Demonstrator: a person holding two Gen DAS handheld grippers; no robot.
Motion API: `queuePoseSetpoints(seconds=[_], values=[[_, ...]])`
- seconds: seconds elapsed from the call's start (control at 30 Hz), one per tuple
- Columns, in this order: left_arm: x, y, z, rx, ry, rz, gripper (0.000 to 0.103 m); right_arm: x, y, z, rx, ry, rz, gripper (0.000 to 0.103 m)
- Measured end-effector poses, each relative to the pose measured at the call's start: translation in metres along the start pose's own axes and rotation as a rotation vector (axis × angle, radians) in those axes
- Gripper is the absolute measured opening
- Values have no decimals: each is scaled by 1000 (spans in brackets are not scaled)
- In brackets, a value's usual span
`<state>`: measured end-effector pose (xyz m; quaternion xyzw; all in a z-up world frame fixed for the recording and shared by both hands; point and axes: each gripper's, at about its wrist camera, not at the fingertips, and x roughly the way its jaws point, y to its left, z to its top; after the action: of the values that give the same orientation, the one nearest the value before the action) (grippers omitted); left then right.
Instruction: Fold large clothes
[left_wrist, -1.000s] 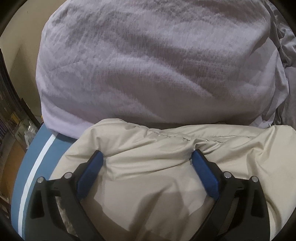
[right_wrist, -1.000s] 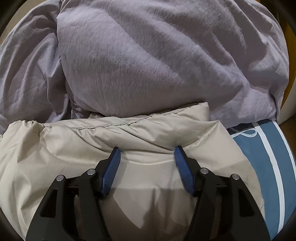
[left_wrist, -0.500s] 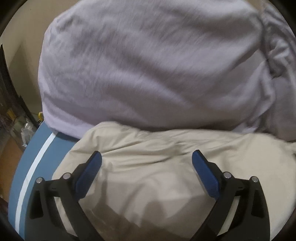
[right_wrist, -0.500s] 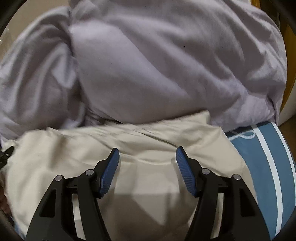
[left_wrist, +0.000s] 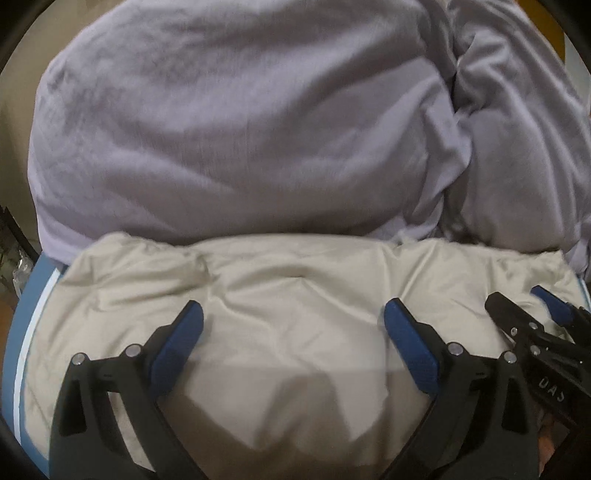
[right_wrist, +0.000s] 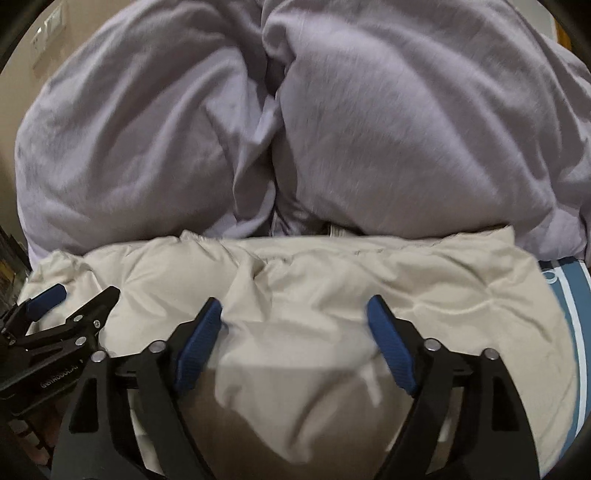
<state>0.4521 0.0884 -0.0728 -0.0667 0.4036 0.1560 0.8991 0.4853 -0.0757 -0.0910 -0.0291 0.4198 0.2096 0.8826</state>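
Beige garment (left_wrist: 295, 295): thin woven cloth, smooth, showing a faint sheen, puffing softly and creasing in fine wrinkles across the lower frame. Lilac duvet (left_wrist: 240, 129), filling the upper frame: matt cloth, looking slightly crinkled. Blue sheet (right_wrist: 569, 314) at the right edge: matt cloth, carrying white stripes. Left tongs (left_wrist: 293, 325): matt black plastic arms, blue ribbed pads looking rubbery, small shiny metal rivets. Right tongs (right_wrist: 293, 325): looking the same.

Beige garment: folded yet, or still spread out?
Folded, it seems. The beige garment lies as a compact puffy bundle with doubled layers along its far edge, against the lilac bedding. How many folds: cannot tell.
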Motion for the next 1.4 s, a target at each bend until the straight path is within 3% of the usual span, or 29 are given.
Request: queuePoseSetpoints(seconds=[0.17, 0.43, 0.67, 1.4], values=[[14, 2, -4, 6, 4, -2, 101, 17, 1, -4, 7, 5, -9, 95], [26, 2, -12, -6, -13, -26, 101, 24, 4, -17, 26, -29, -7, 101], [30, 2, -17, -9, -36, -33, 101, 26, 4, -25, 38, -67, -6, 102], [30, 2, -18, -12, -37, -32, 101, 20, 0, -26, 44, -64, -6, 102]])
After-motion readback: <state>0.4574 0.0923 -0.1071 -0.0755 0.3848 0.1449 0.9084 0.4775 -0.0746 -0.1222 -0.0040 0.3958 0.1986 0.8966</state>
